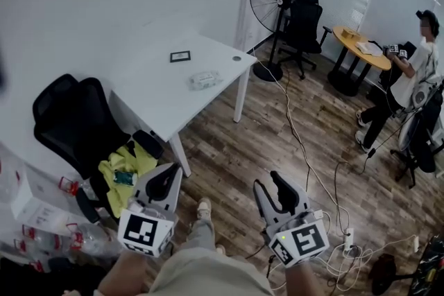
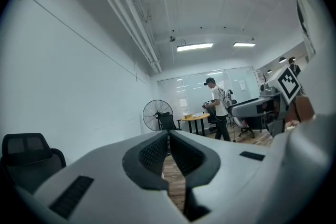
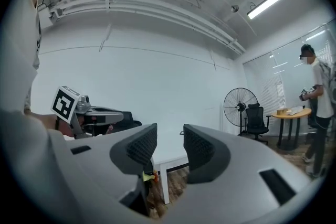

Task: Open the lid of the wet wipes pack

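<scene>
The wet wipes pack (image 1: 205, 80), pale and flat with its lid down, lies on the white table (image 1: 159, 97) far ahead of both grippers. My left gripper (image 1: 169, 175) is held low over the floor near the table's front corner; in the left gripper view its jaws (image 2: 168, 135) meet at the tips, shut on nothing. Further right, my right gripper (image 1: 272, 182) hovers above the wooden floor. In the right gripper view it (image 3: 169, 136) is open, with only the table's edge (image 3: 170, 159) seen through the gap.
A small black framed square (image 1: 180, 56) lies on the table behind the pack. A black office chair with a yellow cloth (image 1: 128, 170) stands left of the table. Cables (image 1: 326, 197) trail across the floor. A fan (image 1: 281, 0), a round table (image 1: 361, 45) and a person (image 1: 409, 80) are at the back right.
</scene>
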A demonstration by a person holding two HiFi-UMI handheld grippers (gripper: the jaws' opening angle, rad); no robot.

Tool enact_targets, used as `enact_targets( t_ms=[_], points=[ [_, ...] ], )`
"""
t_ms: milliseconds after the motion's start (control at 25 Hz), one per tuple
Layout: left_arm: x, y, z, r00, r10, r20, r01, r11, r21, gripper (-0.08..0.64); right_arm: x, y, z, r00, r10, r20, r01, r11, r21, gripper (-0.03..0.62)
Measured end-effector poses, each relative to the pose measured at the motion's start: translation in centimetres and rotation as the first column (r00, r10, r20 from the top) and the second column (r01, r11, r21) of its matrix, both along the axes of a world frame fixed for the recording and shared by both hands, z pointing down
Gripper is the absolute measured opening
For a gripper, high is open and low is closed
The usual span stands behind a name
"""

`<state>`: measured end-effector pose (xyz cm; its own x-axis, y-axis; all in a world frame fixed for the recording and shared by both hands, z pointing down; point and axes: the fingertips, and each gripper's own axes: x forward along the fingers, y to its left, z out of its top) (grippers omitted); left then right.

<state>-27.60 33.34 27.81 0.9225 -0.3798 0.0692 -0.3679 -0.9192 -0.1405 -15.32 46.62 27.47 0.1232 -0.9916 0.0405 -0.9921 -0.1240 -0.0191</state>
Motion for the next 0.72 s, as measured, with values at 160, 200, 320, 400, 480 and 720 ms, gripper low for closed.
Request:
enact_targets(
  t_ms=[160, 200, 320, 400, 480, 720],
  points=[
    [0.8, -3.7, 0.8, 0.999, -0.045, 0.003, 0.045, 0.999, -0.030, 0.031, 0.8, -2.6, 1.3, 0.999, -0.042, -0.013, 0.041, 0.997, -0.060, 0.158],
    [1.3, -4.5, 0.9, 0.999, -0.049, 0.003, 0.049, 0.998, -0.033, 0.031, 1.2, -3.4, 1.6, 0.999, -0.047, -0.015, 0.045, 0.996, -0.071, 0.158],
    [3.2, -6.5, 1.2, 0.999, -0.038, 0.011, 0.038, 0.999, -0.028, 0.031, 2.7, -6.0, 2.2, 0.999, -0.051, -0.018, 0.049, 0.994, -0.096, 0.158],
    [4.5, -7.9, 1.6, 0.999, -0.024, 0.026, 0.025, 0.999, -0.034, 0.031, 3.7, -8.0, 2.5, 0.998, -0.052, -0.019, 0.050, 0.993, -0.110, 0.158],
    [5.7, -9.7, 2.1, 0.999, -0.015, 0.040, 0.017, 0.999, -0.049, 0.031, 4.7, -10.3, 2.8, 0.998, -0.056, -0.021, 0.053, 0.990, -0.129, 0.158],
    [9.5, -16.7, 3.9, 0.994, -0.004, 0.106, 0.014, 0.996, -0.087, 0.031, 8.0, -17.8, 4.2, 0.997, -0.070, -0.024, 0.063, 0.976, -0.208, 0.157]
  ],
)
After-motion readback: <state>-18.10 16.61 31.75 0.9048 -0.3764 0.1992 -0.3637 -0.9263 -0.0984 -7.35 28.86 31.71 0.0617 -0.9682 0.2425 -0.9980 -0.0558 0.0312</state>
